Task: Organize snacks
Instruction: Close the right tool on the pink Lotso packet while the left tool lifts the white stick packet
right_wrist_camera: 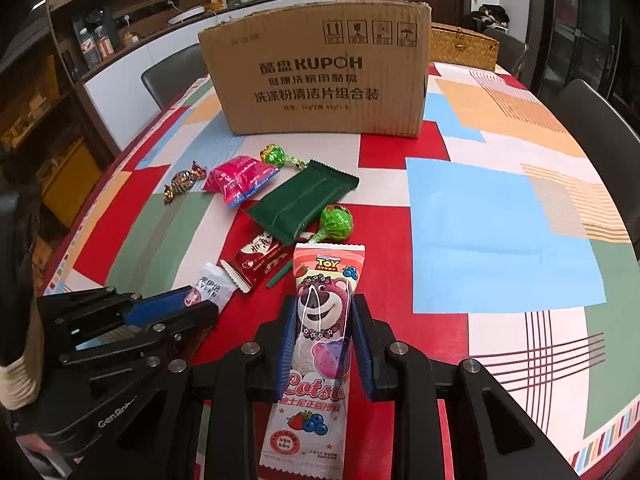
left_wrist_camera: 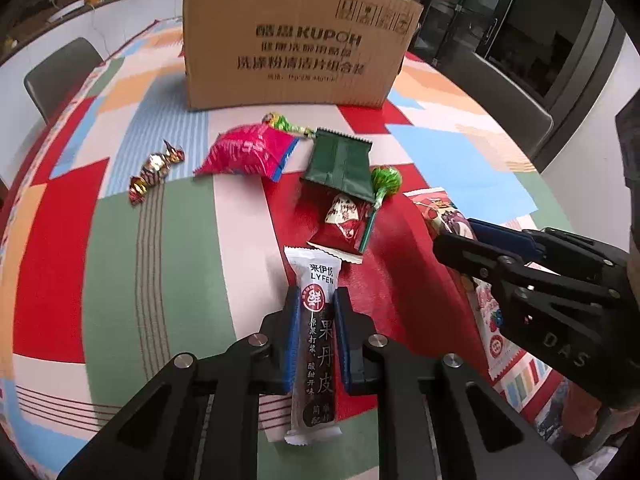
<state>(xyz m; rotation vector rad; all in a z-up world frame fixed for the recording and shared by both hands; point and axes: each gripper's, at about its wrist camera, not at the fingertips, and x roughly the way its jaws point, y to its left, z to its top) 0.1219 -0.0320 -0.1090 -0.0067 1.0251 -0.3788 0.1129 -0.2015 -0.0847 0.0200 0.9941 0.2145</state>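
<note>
My left gripper (left_wrist_camera: 316, 300) is shut on a white and brown LYFEN fruit-leather bar (left_wrist_camera: 316, 344), just above the table. My right gripper (right_wrist_camera: 324, 308) is shut on a pink Lotso snack packet (right_wrist_camera: 320, 336). The two grippers sit side by side; each shows in the other's view, the right gripper (left_wrist_camera: 460, 240) and the left gripper (right_wrist_camera: 192, 300). Ahead on the cloth lie a green packet (right_wrist_camera: 300, 204), a pink packet (right_wrist_camera: 240, 178), a red packet (right_wrist_camera: 260, 260), two green lollipops (right_wrist_camera: 336, 222) (right_wrist_camera: 274, 155) and a gold-wrapped candy (right_wrist_camera: 182, 182). A cardboard box (right_wrist_camera: 320, 72) stands behind them.
The round table has a colourful patchwork cloth (right_wrist_camera: 500, 240). A woven basket (right_wrist_camera: 464, 46) sits behind the box on the right. Grey chairs (left_wrist_camera: 60, 72) (right_wrist_camera: 600, 148) stand around the table's edge. Shelves and a counter lie beyond.
</note>
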